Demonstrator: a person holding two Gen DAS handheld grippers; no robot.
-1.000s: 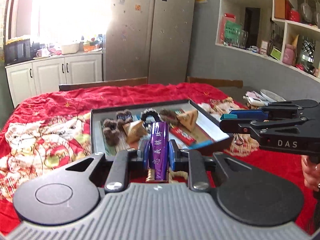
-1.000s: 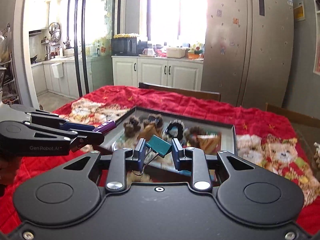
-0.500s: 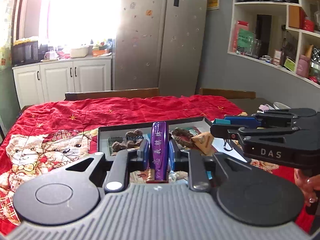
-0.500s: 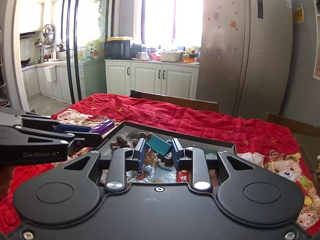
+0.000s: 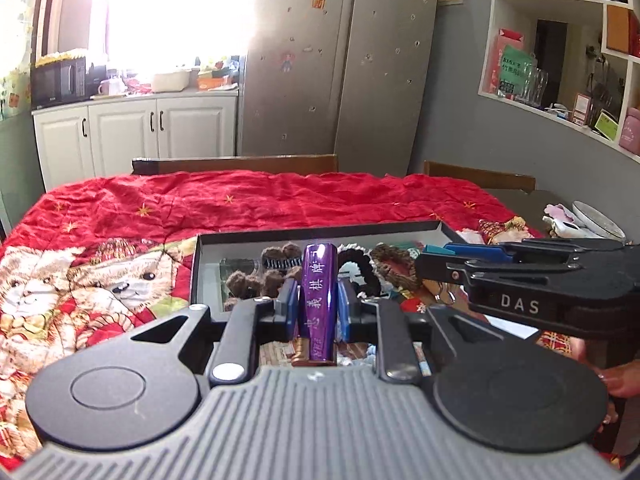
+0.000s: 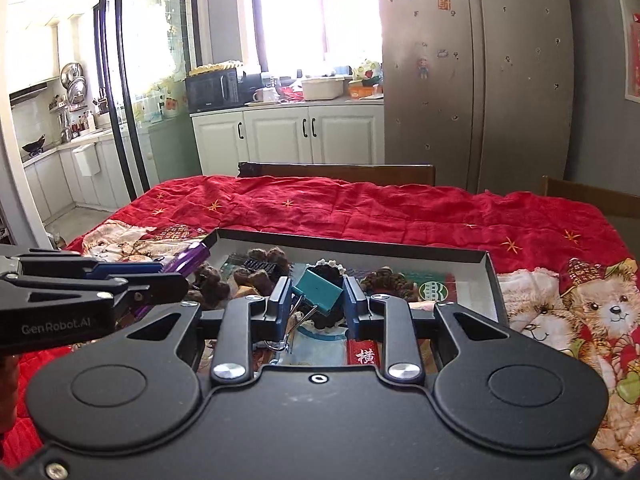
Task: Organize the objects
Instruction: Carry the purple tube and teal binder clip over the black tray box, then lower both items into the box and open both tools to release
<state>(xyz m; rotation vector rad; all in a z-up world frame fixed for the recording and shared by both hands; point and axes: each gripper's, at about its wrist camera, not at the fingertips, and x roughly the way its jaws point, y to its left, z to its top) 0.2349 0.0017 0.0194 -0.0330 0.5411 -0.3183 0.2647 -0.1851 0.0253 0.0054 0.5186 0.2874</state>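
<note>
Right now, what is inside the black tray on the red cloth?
The black tray holds brown fuzzy hair ties, a dark scrunchie and a red packet. Both tools cover its near part, so what lies there cannot be seen.

**My two hand-held grippers, as they look**

My left gripper (image 5: 318,308) has a ribbed grey plastic body, two round matte-black discs, and black link arms pinned with silver rivets. Its fingers (image 5: 289,307) carry blue pads. Seen from the right wrist camera, its black side reads "GenRobot.AI" in pale lettering.

My right gripper (image 6: 316,304) is all smooth black, with a small white ring mark at its front edge and silver screws in the lower corners. Its fingers (image 6: 280,300) are blue too. From the left wrist camera its side shows "DAS" in white. My right hand (image 5: 616,380) shows bare skin beneath it.
</note>
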